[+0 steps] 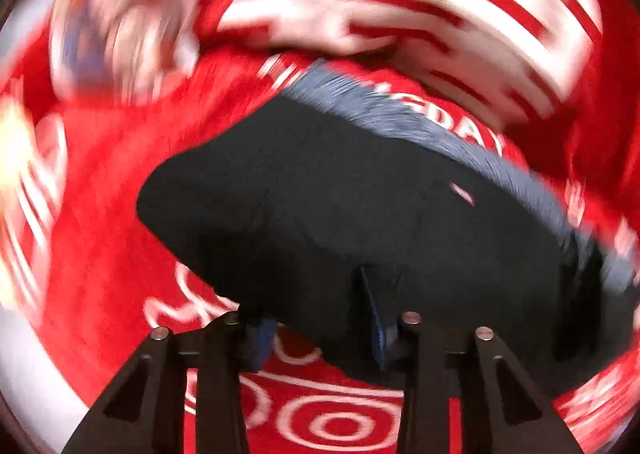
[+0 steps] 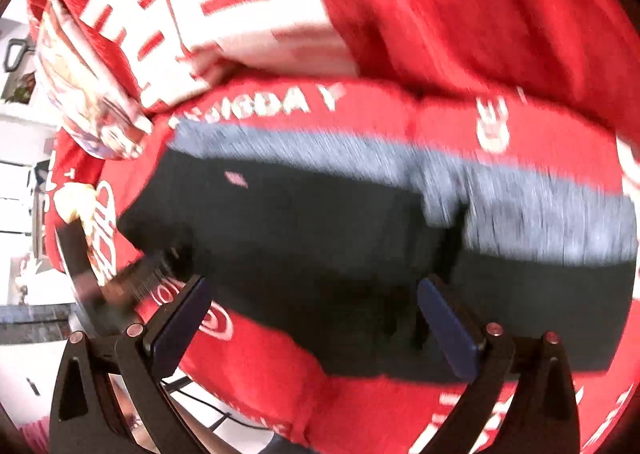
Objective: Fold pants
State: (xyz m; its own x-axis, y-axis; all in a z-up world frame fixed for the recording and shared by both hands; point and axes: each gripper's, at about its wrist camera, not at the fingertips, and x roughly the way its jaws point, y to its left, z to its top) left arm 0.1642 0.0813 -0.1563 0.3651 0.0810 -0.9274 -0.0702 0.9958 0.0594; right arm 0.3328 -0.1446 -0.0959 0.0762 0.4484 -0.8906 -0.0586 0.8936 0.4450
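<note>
Right wrist view shows your red printed blanket (image 2: pixel 460 34) under the black pants (image 2: pixel 300 238), grey waistband (image 2: pixel 520 194) farthest away. Your right hand-held gripper (image 2: pixel 316 314) hangs spread wide over their near edge; your left hand-held gripper (image 1: pixel 316 318) does likewise, grasping nothing.

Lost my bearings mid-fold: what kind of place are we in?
Probably a home, on a bed or sofa: black pants lie on a soft red printed blanket; white furniture shows at the left edge.

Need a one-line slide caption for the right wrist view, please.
Open right hand-held gripper poised over black pants with a grey waistband, lying on a red printed blanket; motion-blurred.
</note>
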